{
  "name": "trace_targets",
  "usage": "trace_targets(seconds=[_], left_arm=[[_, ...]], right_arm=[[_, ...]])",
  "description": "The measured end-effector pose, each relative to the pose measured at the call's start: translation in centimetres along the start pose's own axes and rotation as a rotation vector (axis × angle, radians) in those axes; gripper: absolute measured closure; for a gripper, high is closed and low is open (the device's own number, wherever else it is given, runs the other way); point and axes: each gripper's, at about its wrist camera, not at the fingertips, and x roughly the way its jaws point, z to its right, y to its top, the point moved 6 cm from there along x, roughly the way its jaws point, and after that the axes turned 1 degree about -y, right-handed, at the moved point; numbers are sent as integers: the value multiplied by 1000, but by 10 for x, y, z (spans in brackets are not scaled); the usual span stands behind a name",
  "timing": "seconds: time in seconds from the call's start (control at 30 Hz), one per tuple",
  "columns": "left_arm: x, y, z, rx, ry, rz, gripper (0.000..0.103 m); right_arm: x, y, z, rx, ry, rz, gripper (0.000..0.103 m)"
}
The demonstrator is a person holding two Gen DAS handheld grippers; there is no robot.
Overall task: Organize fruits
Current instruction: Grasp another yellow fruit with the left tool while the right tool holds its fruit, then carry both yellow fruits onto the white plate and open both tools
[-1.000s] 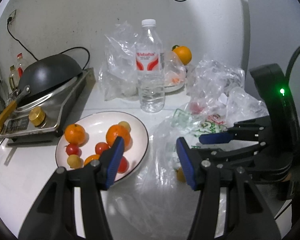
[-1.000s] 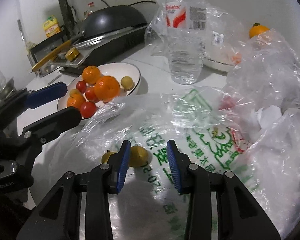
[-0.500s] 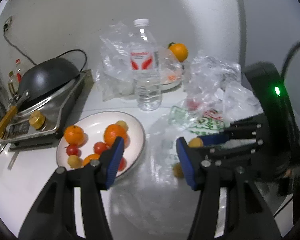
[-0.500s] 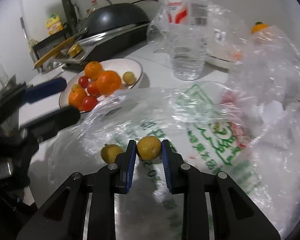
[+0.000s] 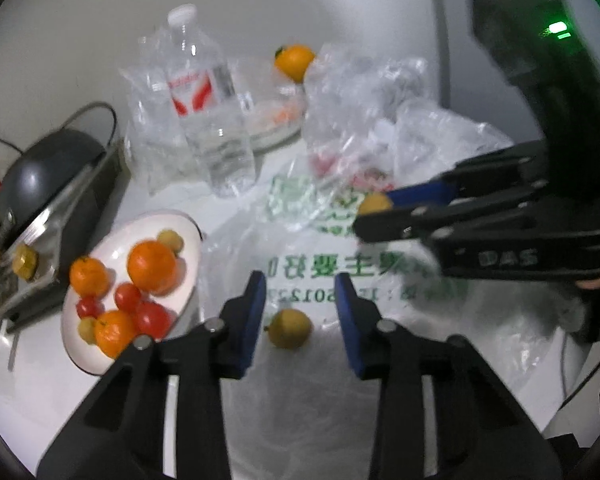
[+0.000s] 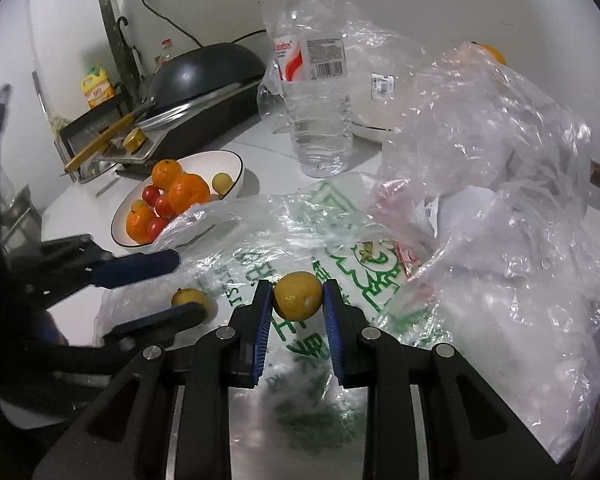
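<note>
Yellow and small, one fruit [image 6: 298,295] sits pinched between the blue pads of the right gripper [image 6: 296,300], lifted just clear of the printed bag [image 6: 340,272] below it. The left wrist view shows this same fruit [image 5: 374,203] only as a sliver at the right gripper's [image 5: 380,210] tip, seen side-on, far ahead and to the right.

The left gripper [image 5: 298,304] is spread wide, its pads either side of a second yellow fruit [image 5: 290,328] that lies on the bag [image 5: 300,360] between them, touching neither. From the right wrist that fruit [image 6: 190,300] appears low to the left, half hidden behind the left gripper's [image 6: 156,284] lower finger.

Left of both grippers stands the plate [image 5: 100,364] of oranges and tomatoes [image 6: 180,196]. Only the right wrist view shows its dark rim clearly [image 6: 236,184]. Beyond stands a water bottle [image 6: 312,92], with a dark pan [image 6: 204,72] on a cooker further left.
</note>
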Motion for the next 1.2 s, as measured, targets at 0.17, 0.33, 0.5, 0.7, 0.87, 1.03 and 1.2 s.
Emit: trace_targets(seconds=[0.17, 0.33, 0.5, 0.7, 0.87, 1.03, 1.2], left_arm=[[13, -9, -2, -7, 5, -62, 70], [19, -15, -8, -38, 1, -104, 70], [20, -15, -8, -40, -10, -108, 76], [10, -12, -10, -61, -38, -48, 76], [0, -11, -16, -93, -56, -8, 76], [-14, -5, -28, -115, -56, 44, 76], [-30, 0, -42, -121, -42, 89, 76]], right_arm=[[-1, -2, 3, 9, 20, 5, 76], [-1, -1, 1, 6, 27, 8, 76], [-3, -2, 3, 11, 21, 15, 76], [-3, 0, 0, 2, 5, 14, 76], [-4, 8, -5, -6, -13, 22, 76], [-7, 17, -17, -27, -19, 35, 75], [-5, 29, -33, -51, -18, 43, 75]])
